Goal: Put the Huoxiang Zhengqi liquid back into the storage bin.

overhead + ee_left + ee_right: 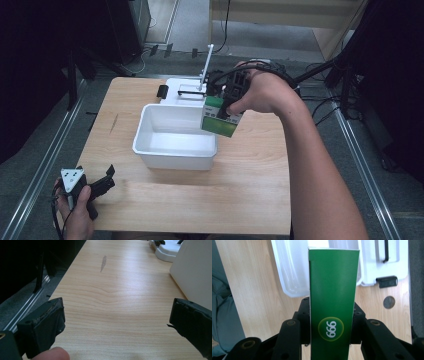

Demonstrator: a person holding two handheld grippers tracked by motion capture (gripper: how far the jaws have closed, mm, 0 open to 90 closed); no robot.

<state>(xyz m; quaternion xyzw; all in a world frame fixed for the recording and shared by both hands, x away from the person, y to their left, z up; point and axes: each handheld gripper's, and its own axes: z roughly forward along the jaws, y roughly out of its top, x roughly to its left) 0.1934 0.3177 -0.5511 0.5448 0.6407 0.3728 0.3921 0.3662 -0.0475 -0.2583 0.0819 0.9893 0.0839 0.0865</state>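
Over the near-right corner of the white rectangular plastic tub (172, 145), right gripper (231, 102) clenched across the narrow sides of a green cardboard carton (333, 302), likely light, stiff but crushable, best held mid-body as here, while left gripper (102, 182) rests released at the wooden table (200, 200) edge.
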